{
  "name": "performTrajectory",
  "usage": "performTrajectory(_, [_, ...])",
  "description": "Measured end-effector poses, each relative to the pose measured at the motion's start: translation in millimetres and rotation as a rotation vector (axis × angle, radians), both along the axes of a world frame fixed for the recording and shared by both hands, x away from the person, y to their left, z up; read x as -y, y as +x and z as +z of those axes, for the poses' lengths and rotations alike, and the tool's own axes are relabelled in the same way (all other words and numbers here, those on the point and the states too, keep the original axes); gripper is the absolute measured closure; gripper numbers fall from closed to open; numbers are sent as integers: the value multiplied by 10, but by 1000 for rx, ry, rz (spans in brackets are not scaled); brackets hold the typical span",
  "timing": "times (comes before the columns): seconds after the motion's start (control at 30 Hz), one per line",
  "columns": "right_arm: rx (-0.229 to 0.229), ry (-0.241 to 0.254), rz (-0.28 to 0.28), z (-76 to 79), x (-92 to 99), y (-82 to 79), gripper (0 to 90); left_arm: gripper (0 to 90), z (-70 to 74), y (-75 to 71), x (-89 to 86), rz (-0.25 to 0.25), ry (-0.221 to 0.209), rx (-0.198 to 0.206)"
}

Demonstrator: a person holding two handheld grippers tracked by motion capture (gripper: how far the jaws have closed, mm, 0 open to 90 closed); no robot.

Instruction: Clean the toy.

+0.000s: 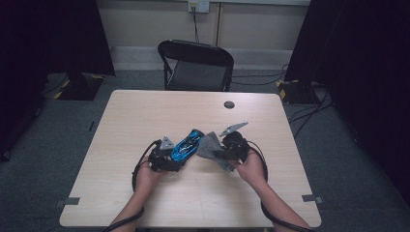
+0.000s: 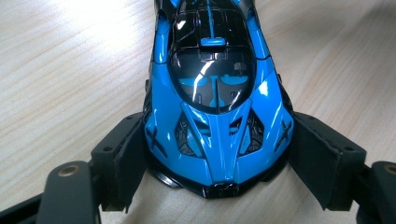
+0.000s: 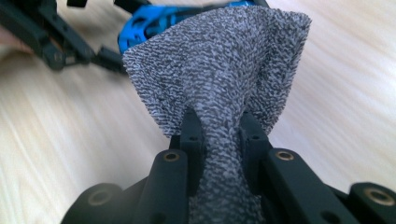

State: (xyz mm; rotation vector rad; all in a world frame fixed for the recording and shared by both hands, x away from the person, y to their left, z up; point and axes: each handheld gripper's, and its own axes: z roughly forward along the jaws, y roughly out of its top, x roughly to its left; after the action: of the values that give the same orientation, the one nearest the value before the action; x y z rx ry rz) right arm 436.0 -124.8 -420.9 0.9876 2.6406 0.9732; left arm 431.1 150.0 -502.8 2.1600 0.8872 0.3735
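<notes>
A blue and black toy sports car point(image 1: 187, 145) lies slantwise on the wooden table point(image 1: 145, 111). My left gripper point(image 1: 169, 162) is shut on one end of the toy car point(image 2: 217, 107), its black pads point(image 2: 128, 161) pressing both flanks. My right gripper point(image 1: 218, 153) is shut on a bunched grey cloth point(image 1: 207, 145). In the right gripper view the grey cloth point(image 3: 219, 79) fans out above the two jaws and hangs just in front of the toy car point(image 3: 149, 21). The left gripper point(image 3: 51, 39) shows beyond it at the upper left.
A small dark round cap point(image 1: 229, 104) is set in the table top near the far edge. A black folding chair point(image 1: 196, 65) stands behind the table. Cables trail from both grippers over the near edge.
</notes>
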Motion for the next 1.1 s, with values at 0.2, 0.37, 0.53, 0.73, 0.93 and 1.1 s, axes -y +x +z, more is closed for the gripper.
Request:
performTrajectory(0.2, [8,-3,14,-44,-365,83,768,235,0,-2,0,0,0,-1])
performTrajectory(0.37, [14,-9,35,-117,-638,88,767,235,0,-5,-2,1,0,-1])
performTrajectory(0.53, [9,-30,60,-202,-880,121,767,235,0,-5,-2,2,0,-1])
performTrajectory(0.73, [-10,-38,78,-254,-1099,174,766,235,1,-5,-2,5,2,5])
performTrajectory(0.93, [-12,-14,92,-330,-1095,172,765,235,1,-7,-5,1,2,2])
performTrajectory(1.1, [-17,-6,77,-331,-1095,183,764,236,3,-6,-8,1,7,5])
